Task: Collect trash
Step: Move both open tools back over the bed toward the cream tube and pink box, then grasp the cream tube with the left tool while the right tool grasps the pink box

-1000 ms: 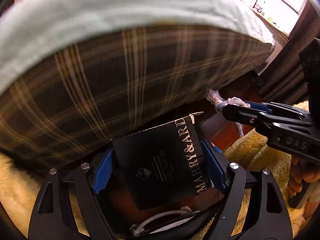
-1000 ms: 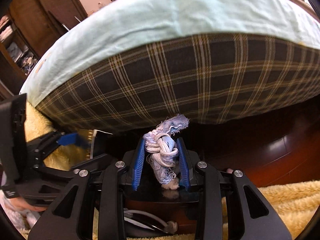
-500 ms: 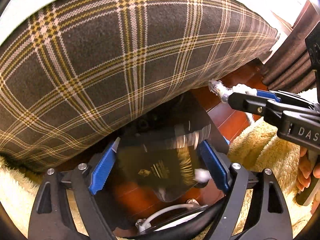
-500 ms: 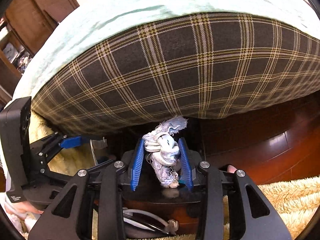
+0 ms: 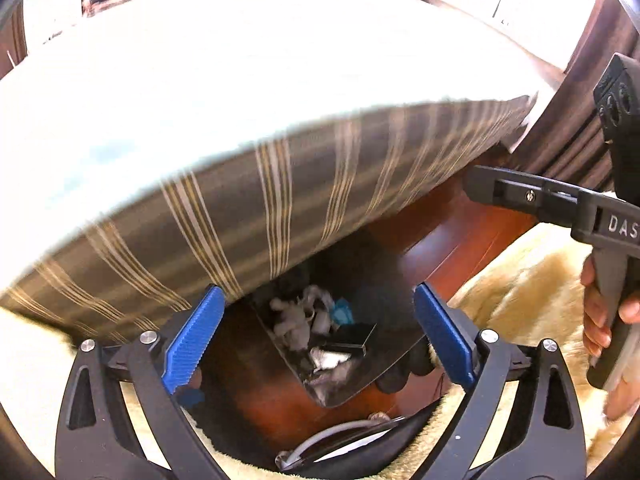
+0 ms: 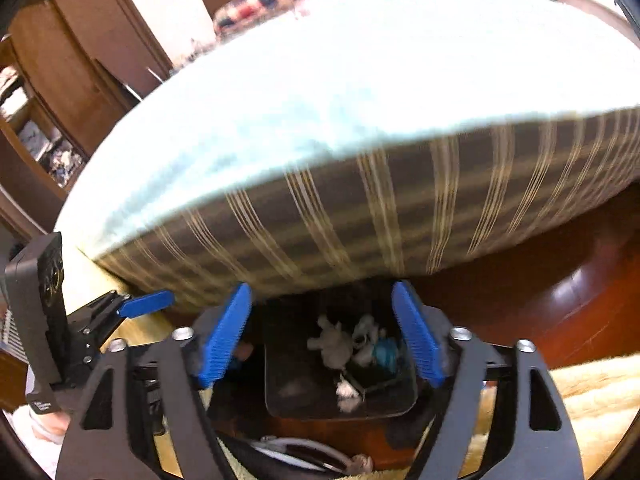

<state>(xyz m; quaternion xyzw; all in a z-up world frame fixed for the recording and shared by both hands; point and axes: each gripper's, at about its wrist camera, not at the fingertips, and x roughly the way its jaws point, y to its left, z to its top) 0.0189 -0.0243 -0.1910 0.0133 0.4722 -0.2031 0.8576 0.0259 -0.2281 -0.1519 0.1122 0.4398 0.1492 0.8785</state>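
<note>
While both grippers angle steeply down over a dark bin [image 5: 384,304] on the wooden floor [image 5: 452,240], neither one holds anything. The left gripper [image 5: 318,336] has just been opening, and its blue pads [image 5: 192,340] stand wide apart with only the bin below showing between them. The right gripper [image 6: 326,332] has likewise just been opening; its jaws are spread and bare. A pale knotted rag [image 6: 334,340], a bit of blue trash [image 6: 386,354] and a flat black box [image 5: 346,340] lie inside the bin. In the left view the right gripper's body enters from the right, gripped by a hand [image 5: 600,316], and reads "DAS" before the frame cuts it off. A plaid-sided bed [image 6: 360,208] looms just behind the bin.
</note>
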